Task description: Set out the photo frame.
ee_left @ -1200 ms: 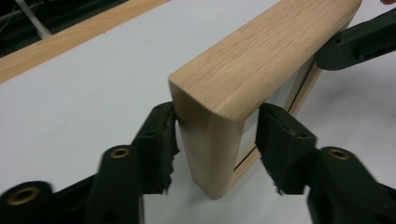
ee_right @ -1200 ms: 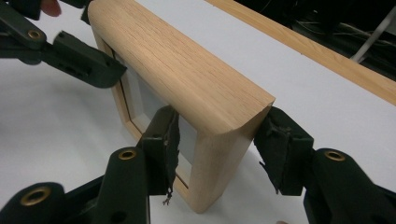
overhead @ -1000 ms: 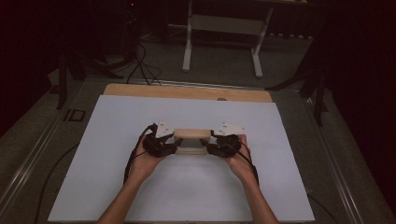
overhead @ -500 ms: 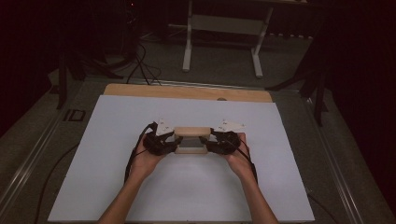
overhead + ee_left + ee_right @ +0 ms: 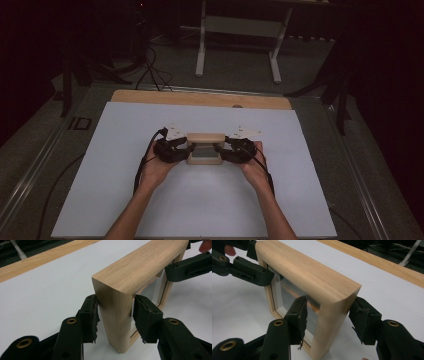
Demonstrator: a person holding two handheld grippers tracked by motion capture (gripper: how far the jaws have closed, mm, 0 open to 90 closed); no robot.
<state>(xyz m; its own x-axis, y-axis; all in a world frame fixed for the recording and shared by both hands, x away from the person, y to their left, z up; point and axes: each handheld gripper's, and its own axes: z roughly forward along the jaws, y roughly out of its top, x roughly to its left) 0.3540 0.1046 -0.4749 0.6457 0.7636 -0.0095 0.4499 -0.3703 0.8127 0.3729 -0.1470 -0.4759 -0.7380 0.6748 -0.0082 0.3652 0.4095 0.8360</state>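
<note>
No brand, label or writing can be read on the wooden frame [image 5: 205, 148]; beyond the white board's left edge, on the grey surface beside it, a dark mark reads something like "ID" [image 5: 80, 123].

The frame stands upright on its lower edge on the white board [image 5: 125, 200], about midway between the board's left and right edges and a little nearer its far edge than its near one. It is a thick, light oak frame with rounded corners and a pane set inside it. A wooden strip [image 5: 200, 98] runs along the far edge of the board.

The left gripper [image 5: 172, 149] meets the frame's left end. In the left gripper view its jaws straddle the frame's upright side piece: one pad [image 5: 91, 317] sits against the outer face near the corner, the other [image 5: 143, 315] lies at the inner edge by the pane. The pads appear to be pinching the wood.

The right gripper [image 5: 237, 149] meets the frame's right end in the same way. In the right gripper view one pad [image 5: 299, 315] lies on the pane side and the other [image 5: 362, 317] is on the outer face of the side piece, both close against the wood, clamping it.

The two hands hold the grippers level, facing each other, with the frame between them.
</note>
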